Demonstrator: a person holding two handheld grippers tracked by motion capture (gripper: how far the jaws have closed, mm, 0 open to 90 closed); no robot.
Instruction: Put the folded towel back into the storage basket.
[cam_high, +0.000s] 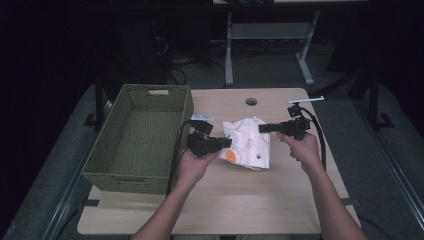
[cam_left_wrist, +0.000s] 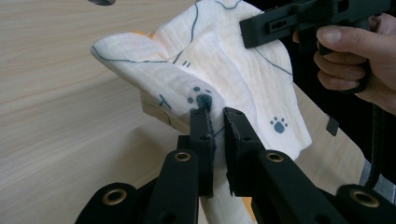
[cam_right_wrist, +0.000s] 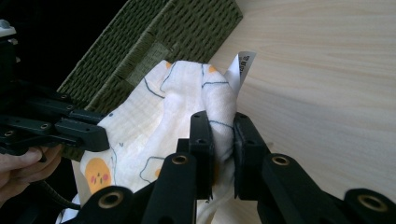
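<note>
A white cloth (cam_high: 248, 142) printed with paw marks and orange faces is held up off the wooden table (cam_high: 215, 200) between both grippers. My left gripper (cam_high: 227, 143) is shut on its near left edge; in the left gripper view the jaws pinch the cloth (cam_left_wrist: 219, 84) just under a dark paw print, at the left gripper (cam_left_wrist: 215, 116). My right gripper (cam_high: 262, 128) is shut on the cloth's far right edge; in the right gripper view the right gripper (cam_right_wrist: 221, 120) clamps a fold of the cloth (cam_right_wrist: 177, 102) beside its white label (cam_right_wrist: 243, 65).
A green woven basket (cam_high: 140, 140) stands at the table's left, its wall (cam_right_wrist: 154, 42) just behind the cloth. A round hole (cam_high: 251, 101) sits near the table's far edge. Table legs and cables lie on the dark floor beyond.
</note>
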